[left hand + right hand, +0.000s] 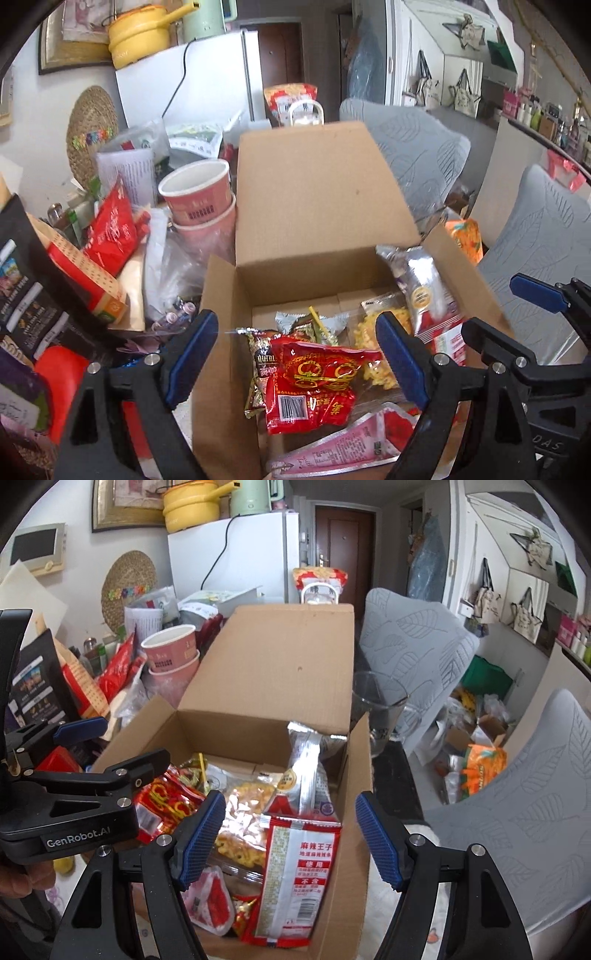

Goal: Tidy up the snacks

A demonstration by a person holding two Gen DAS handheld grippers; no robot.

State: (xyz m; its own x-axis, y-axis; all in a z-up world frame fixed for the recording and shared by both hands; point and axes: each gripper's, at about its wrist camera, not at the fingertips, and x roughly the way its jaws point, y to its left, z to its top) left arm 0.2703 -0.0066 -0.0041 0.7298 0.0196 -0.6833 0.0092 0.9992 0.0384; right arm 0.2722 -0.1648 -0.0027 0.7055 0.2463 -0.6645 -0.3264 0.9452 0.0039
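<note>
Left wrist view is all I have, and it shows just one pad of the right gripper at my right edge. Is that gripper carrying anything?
Observer: No. The right gripper is open over the near end of the cardboard box, and its pads touch nothing.
Operator: Is there anything fragile beside the box on that side?
Observer: Yes, a clear glass mug stands just outside the box's right wall.
Operator: What is the packet half hidden behind my right finger?
Observer: A red-and-white packet with a printed label. It stands on end in the box's near right corner.
</note>
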